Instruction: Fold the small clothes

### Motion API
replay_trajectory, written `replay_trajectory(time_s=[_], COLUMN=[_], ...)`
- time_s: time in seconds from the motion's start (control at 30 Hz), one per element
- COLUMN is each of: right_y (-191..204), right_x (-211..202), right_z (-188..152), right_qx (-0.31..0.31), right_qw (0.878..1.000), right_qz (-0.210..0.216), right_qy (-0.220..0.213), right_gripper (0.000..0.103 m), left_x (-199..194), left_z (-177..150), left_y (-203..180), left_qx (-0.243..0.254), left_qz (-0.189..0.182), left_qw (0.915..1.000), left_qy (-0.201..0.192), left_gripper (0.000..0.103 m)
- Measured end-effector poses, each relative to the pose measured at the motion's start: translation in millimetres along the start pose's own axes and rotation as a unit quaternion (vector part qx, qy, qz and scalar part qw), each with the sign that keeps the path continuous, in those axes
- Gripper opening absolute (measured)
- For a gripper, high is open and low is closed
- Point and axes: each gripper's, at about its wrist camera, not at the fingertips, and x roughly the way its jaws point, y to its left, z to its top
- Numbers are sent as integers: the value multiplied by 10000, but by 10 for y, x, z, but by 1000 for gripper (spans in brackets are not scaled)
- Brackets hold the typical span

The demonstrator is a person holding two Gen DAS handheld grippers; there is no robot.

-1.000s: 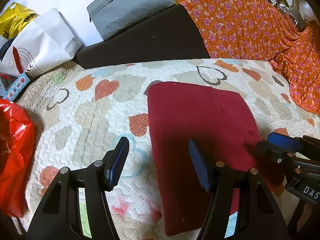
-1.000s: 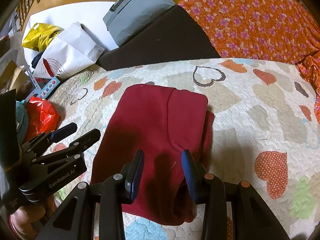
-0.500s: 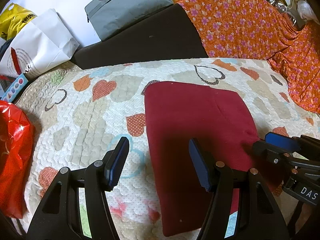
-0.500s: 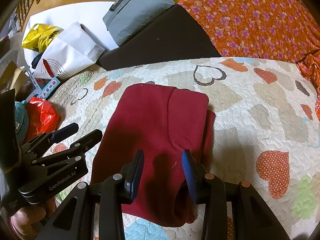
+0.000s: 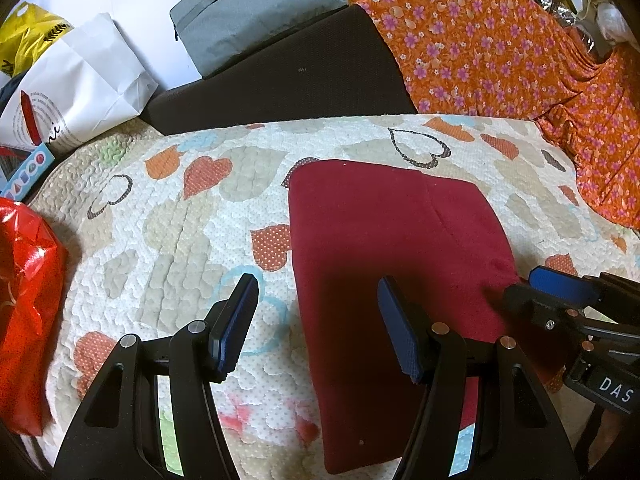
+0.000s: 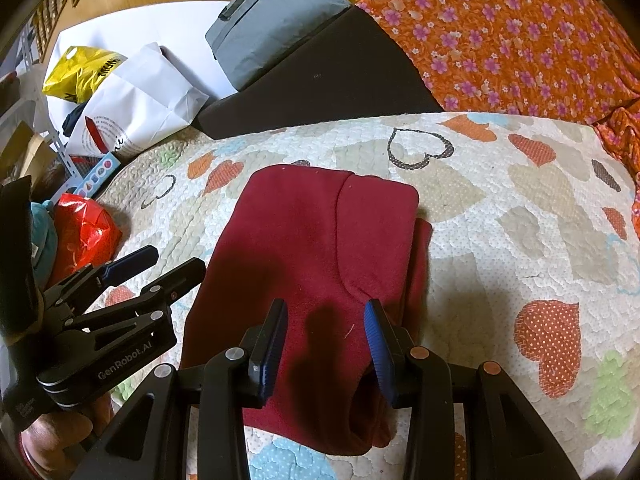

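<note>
A dark red small garment lies folded flat on the heart-patterned quilt; in the right wrist view the garment shows an overlapping flap on its right side. My left gripper hovers open over the garment's left edge, one finger above the quilt and the other above the cloth. My right gripper stands open just above the garment's near end, with nothing pinched. Each gripper shows in the other's view: the right gripper at the garment's right edge, the left gripper at its left edge.
Behind the quilt are a dark cushion, a grey bag and orange flowered fabric. A white paper bag, a yellow bag and a shiny red bag sit on the left.
</note>
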Motion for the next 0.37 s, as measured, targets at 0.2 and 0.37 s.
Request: replay_trajectory(time_s=[0.2,0.37], right_y=[-17,-37], right_x=[29,35], right_z=[2,14], right_qx=[-11,-19], right_qw=[10000,10000], right_qz=[15,47], right_qy=[31,33], right_gripper=[38,38], left_x=[3,-2], left_z=[14,31], left_y=[29,65], left_qx=[-56,-113], left_qz=[45,31], left_qw=[10000,9999], left_qy=[-63,-56], left_gripper=[62,62])
